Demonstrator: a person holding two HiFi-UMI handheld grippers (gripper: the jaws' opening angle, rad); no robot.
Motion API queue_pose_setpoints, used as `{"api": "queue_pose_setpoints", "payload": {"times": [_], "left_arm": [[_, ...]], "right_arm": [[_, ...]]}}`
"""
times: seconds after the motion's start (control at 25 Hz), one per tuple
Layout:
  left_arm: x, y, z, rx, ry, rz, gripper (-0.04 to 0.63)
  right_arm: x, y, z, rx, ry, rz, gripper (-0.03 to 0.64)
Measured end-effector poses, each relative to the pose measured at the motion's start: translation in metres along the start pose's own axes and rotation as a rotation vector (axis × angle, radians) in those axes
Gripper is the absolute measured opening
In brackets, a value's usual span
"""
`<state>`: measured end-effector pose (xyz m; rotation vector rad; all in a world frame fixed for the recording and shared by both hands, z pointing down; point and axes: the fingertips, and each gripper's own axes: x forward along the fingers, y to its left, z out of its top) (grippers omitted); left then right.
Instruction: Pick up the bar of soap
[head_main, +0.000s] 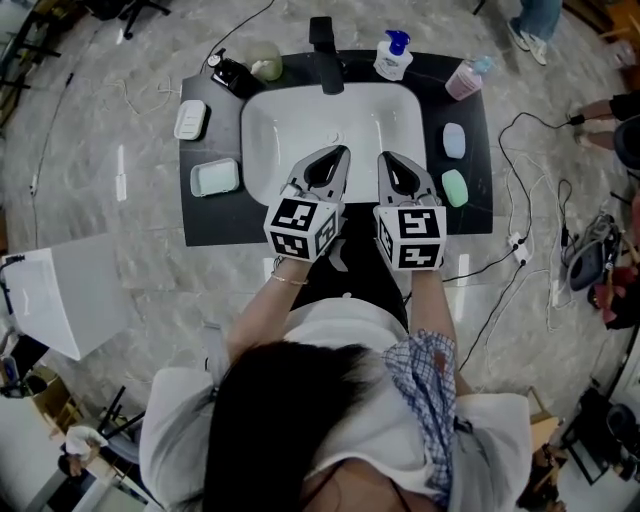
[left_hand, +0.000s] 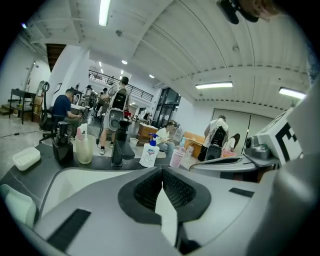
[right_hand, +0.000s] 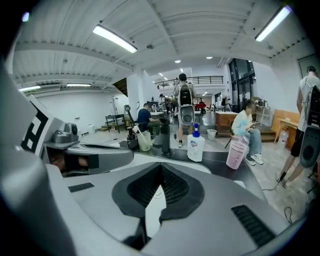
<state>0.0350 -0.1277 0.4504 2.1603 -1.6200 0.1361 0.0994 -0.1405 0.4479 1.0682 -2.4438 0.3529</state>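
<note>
Head view, setting: a black counter (head_main: 212, 222) with a white basin (head_main: 290, 125) sunk into it and a tap (head_main: 326, 55) at the back.
Head view, soap: a green bar (head_main: 455, 187) and a blue bar (head_main: 454, 140) lie on the counter right of the basin. A white bar (head_main: 190, 119) lies at the far left, with a mint tray (head_main: 215, 177) just in front of it. Which bar is meant I cannot tell.
Head view, grippers: the left gripper (head_main: 338, 152) and right gripper (head_main: 385, 157) hover side by side over the near part of the basin, pointing at the tap. Neither touches any bar.
Left gripper view, jaws: pressed together with nothing between them.
Left gripper view, beyond: a cup (left_hand: 84, 148), the tap, a pump bottle (left_hand: 149, 152) and a pink bottle (left_hand: 176, 156) stand along the back edge. The white bar shows far left.
Right gripper view, jaws: fully closed and empty.
Right gripper view, beyond: the pump bottle and pink bottle stand ahead. No bar shows in front of the jaws.
Step in hand: probably the start, with no reach begun and no soap lifted.
Next move calls for: spreading the jaws of one gripper, most likely the right, since the green bar lies nearest it. It would then swing right and down so the pads straddle the bar's short sides. The soap may be slick, so a square grip would matter.
</note>
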Motion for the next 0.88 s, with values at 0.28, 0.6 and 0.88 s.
{"api": "queue_pose_setpoints", "payload": {"times": [0.28,0.6,0.88], "left_arm": [[-0.012,0.011,0.002,-0.002,-0.01,0.014,0.012],[-0.016,0.019,0.006,0.003,-0.017,0.02,0.012],[-0.02,0.024,0.01,0.007,-0.023,0.026,0.012]], "right_arm": [[0.011,0.024,0.011,-0.028,-0.011,0.039,0.014],[0.021,0.038,0.018,-0.048,-0.019,0.068,0.014],[0.026,0.047,0.023,-0.059,-0.025,0.092,0.014]]}}
